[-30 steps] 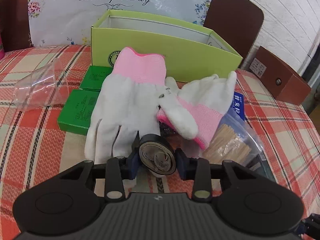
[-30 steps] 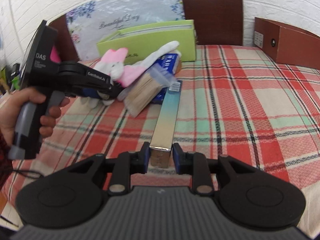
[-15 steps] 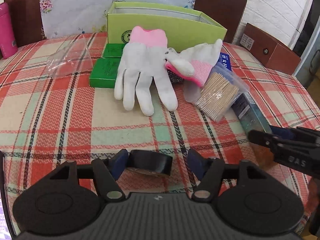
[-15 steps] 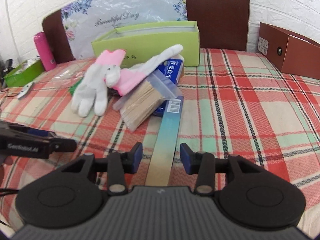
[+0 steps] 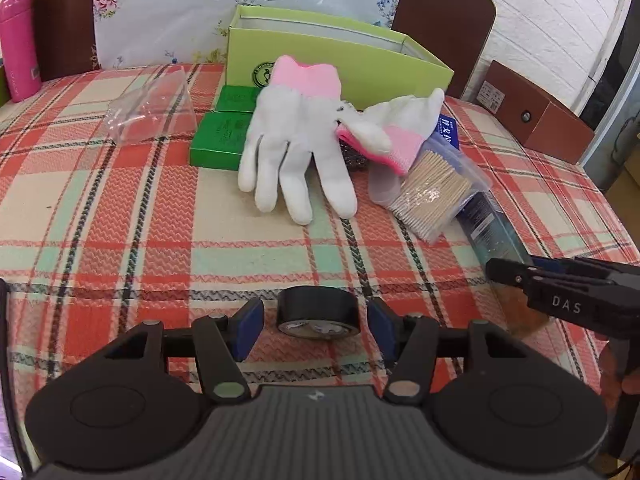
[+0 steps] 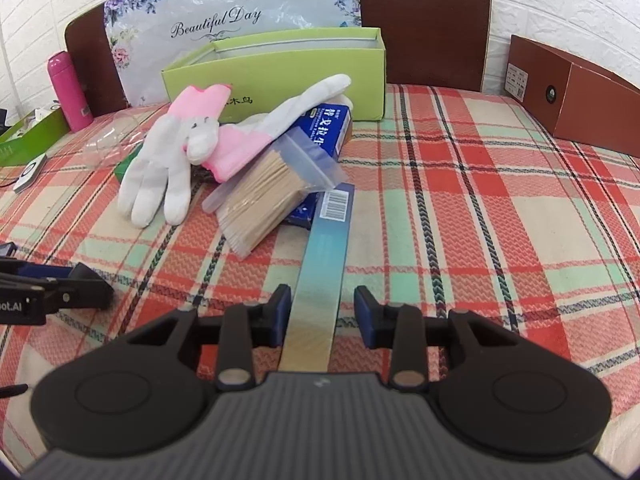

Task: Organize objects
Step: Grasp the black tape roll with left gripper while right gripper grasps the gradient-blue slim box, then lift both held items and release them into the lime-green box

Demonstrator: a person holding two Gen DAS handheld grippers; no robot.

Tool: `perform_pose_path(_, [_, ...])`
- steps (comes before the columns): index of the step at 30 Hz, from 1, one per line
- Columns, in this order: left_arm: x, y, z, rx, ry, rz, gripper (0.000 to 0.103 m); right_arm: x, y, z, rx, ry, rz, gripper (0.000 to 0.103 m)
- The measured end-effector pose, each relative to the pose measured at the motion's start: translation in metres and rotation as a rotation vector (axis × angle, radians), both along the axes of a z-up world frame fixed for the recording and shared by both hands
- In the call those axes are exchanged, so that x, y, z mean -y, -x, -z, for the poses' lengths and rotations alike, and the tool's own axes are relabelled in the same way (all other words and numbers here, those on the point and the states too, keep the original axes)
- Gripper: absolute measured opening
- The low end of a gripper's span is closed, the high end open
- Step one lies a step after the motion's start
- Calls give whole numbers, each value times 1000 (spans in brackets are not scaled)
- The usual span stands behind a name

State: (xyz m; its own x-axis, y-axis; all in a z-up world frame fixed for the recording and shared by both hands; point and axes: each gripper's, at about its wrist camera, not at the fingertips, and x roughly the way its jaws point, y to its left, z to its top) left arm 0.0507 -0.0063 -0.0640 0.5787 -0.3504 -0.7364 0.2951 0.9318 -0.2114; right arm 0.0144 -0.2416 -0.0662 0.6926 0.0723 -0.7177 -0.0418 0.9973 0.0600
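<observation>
Left gripper [image 5: 316,324]: pitched down toward the tabletop, jaws apart, just been closing slightly, pads clear of contact. Right gripper [image 6: 322,312]: likewise angled downward, jaws parted, also just narrowing, neither blue pad [image 6: 280,312] pressing anything.

The right gripper [image 6: 320,312] has just been closing, yet its pads stand clear of the long teal box [image 6: 320,292] lying between them on the plaid desk [image 6: 480,216].
</observation>
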Motion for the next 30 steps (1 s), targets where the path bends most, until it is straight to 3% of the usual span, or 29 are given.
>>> perform_pose_path(5, [6,0,1,18,-14,21,64,-1,-1,3,1,-2,13,32])
perform_pose_path(7, [5,-2,2,8,6,24,59,0,1,5,-1,-14,15,25])
perform_pose_path(11, [7,-2,3,23,-13,14,59,3,4,4,4,-16,24,22])
perform_pose_path(13, [7,-2,3,25,-5,21,46,5,7,2,13,-18,34,22])
perform_pose_path(17, [4,-1,-2,27,25,23,47,13,19,-7,44,-32,51,22])
perform_pose_path(24, [6,1,-34,107,58,38,47,28,32,-41,128,-70,64,22])
perform_pose_path(30, [6,-22,-75,185,105,30,47,29,16,-73,194,-127,6,22])
